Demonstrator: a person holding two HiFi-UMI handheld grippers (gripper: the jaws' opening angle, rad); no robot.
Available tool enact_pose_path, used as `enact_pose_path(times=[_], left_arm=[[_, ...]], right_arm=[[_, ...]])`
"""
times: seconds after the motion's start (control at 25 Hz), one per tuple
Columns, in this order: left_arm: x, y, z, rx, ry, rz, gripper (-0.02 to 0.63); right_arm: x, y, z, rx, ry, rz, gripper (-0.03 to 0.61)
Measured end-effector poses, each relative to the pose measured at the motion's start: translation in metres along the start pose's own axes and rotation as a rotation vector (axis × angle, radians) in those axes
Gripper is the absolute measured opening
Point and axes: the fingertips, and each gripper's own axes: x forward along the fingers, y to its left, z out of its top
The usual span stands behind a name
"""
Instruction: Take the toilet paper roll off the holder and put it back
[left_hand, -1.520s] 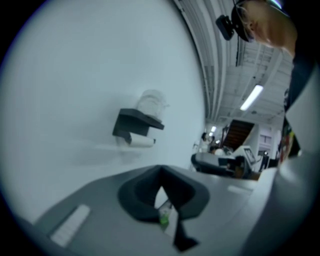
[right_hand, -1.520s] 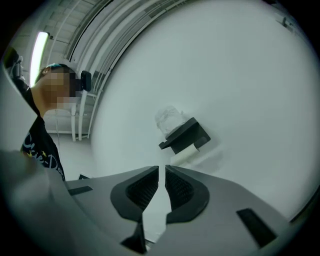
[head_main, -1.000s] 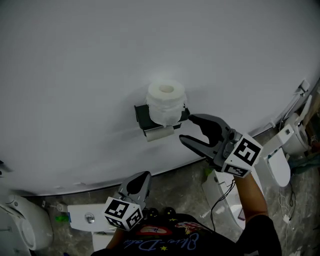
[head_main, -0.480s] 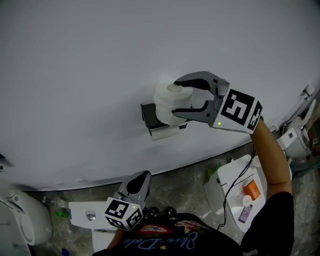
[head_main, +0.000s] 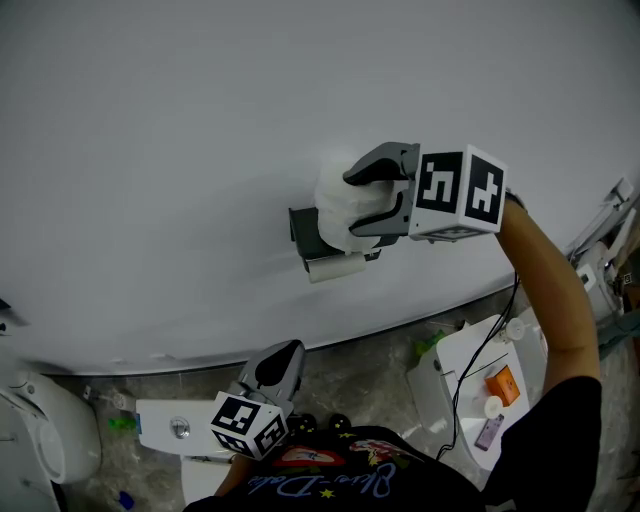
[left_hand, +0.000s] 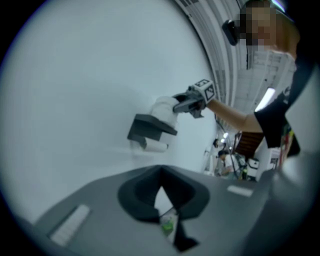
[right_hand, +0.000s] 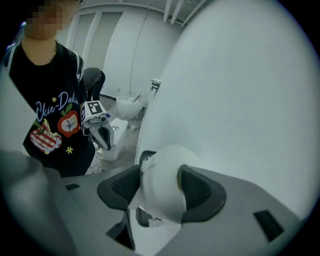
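The white toilet paper roll (head_main: 338, 208) stands upright on the dark wall holder (head_main: 303, 232), a second small roll tucked under it. My right gripper (head_main: 352, 203) has its jaws wide, one on each side of the roll. In the right gripper view the roll (right_hand: 162, 190) fills the gap between the ribbed pads (right_hand: 196, 187) without being squeezed. My left gripper (head_main: 280, 360) hangs low near my body, shut and empty, well below the holder. The left gripper view shows the holder (left_hand: 150, 127) and the right gripper (left_hand: 182, 104) at the roll.
The holder hangs on a plain white wall (head_main: 180, 140). On the floor below are a white toilet (head_main: 40, 450) at the left, a white tank lid (head_main: 165, 430), and a white unit (head_main: 465, 365) holding an orange bottle (head_main: 503, 380) at the right, with cables.
My right gripper rose from beside and below the holder, turned, and now straddles the roll. The left gripper has stayed where it was.
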Motion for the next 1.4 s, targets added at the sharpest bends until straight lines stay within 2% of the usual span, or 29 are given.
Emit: enact_pose_path(times=[0.16, 0.24, 0.32, 0.52, 0.64, 0.76, 0.92, 1.16, 1.28, 1.4], left_arm=[[0.001, -0.003, -0.001, -0.002, 0.003, -0.007, -0.002], [-0.001, -0.004, 0.000, 0.001, 0.003, -0.010, -0.002], [-0.002, -0.003, 0.001, 0.011, 0.003, -0.012, -0.002], [-0.003, -0.002, 0.005, 0.056, -0.003, -0.017, -0.002], [-0.001, -0.007, 0.010, 0.046, -0.014, -0.037, -0.002], [0.000, -0.015, 0.015, 0.034, -0.037, -0.060, -0.002], [0.002, -0.019, 0.020, 0.069, -0.034, -0.064, -0.002], [0.007, -0.016, 0.023, 0.075, -0.028, -0.058, -0.002], [0.009, -0.020, 0.022, 0.078, -0.020, -0.063, -0.002], [0.011, -0.025, 0.021, 0.090, -0.006, -0.077, -0.002]], right_arm=[[0.001, 0.000, -0.001, 0.052, 0.100, 0.024, 0.251], [-0.001, 0.000, 0.000, 0.060, 0.090, 0.000, 0.245], [-0.006, 0.000, 0.000, 0.087, 0.038, -0.056, 0.242], [-0.033, 0.000, 0.004, 0.259, -0.226, -0.215, 0.236], [-0.057, 0.012, 0.006, 0.341, -0.392, -0.296, 0.236], [-0.079, 0.037, 0.000, 0.480, -0.564, -0.353, 0.236], [-0.095, 0.081, -0.021, 0.680, -0.772, -0.408, 0.236], [-0.069, 0.138, -0.068, 1.029, -0.927, -0.398, 0.232], [-0.056, 0.162, -0.084, 1.201, -1.038, -0.383, 0.216], [-0.049, 0.176, -0.091, 1.296, -1.101, -0.362, 0.212]])
